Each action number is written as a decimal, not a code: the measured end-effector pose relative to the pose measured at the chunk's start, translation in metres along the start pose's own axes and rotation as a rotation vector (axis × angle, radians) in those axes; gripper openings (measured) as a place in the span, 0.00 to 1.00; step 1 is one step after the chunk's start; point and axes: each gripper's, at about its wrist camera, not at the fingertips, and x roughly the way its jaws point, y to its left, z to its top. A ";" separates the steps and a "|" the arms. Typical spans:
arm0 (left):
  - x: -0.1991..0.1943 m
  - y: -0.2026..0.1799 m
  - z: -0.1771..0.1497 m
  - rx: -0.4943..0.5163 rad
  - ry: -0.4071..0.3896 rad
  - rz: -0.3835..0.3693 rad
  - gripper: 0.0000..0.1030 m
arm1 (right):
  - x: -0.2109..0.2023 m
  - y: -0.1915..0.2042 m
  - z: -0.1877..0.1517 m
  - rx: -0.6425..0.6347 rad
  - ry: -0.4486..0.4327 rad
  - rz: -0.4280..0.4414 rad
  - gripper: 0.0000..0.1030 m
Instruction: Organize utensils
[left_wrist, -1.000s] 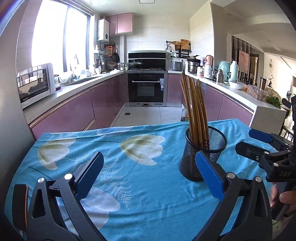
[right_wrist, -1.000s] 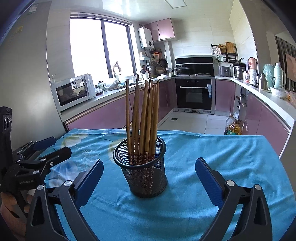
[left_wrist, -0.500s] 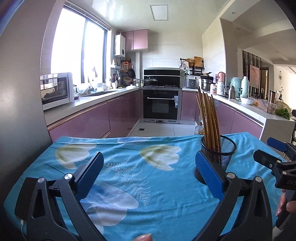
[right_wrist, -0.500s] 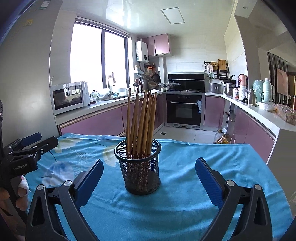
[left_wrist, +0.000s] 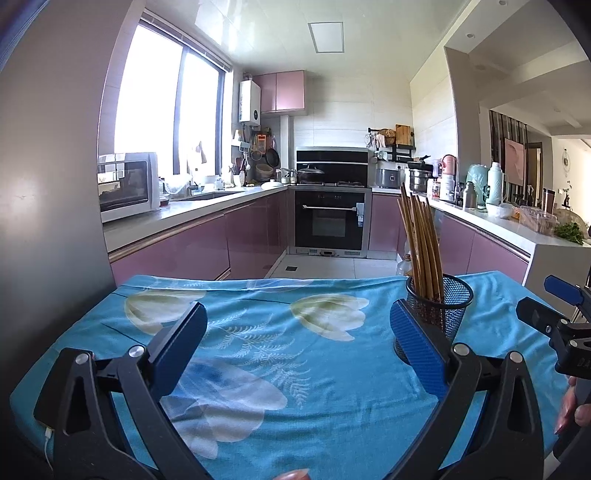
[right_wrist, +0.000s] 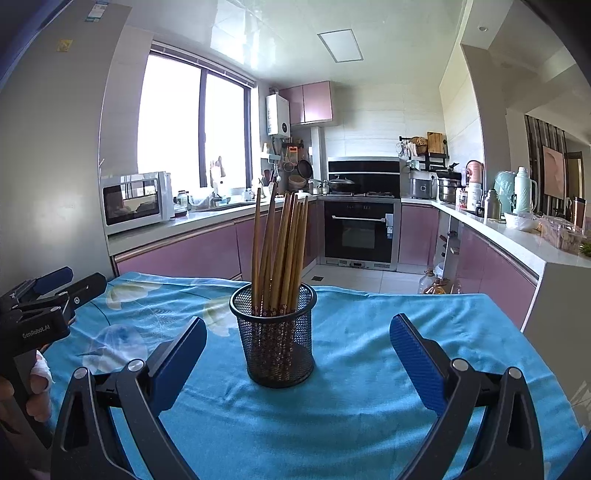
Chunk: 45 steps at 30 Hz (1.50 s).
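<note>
Both the left tongs (left_wrist: 295, 345) and right tongs (right_wrist: 297, 349) gape released, the chopsticks (right_wrist: 282, 251) upright in the mesh cup (right_wrist: 275, 339) at twelve o'clock of the right pair

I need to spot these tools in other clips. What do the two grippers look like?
Both alike: black plastic frames with triangular cut-outs and silver rivets, each carrying two blue textured pads. The left gripper bears white lettering on its body. A white bandage wraps one finger.
</note>
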 end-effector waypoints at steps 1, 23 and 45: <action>-0.001 0.000 0.000 -0.001 -0.001 0.000 0.95 | -0.001 0.000 0.000 0.001 -0.001 0.001 0.93; -0.020 0.004 -0.001 -0.011 -0.047 0.028 0.95 | -0.007 -0.001 -0.004 0.014 -0.013 -0.017 0.93; -0.022 0.002 0.000 -0.008 -0.054 0.027 0.95 | -0.011 -0.001 -0.002 0.015 -0.023 -0.014 0.93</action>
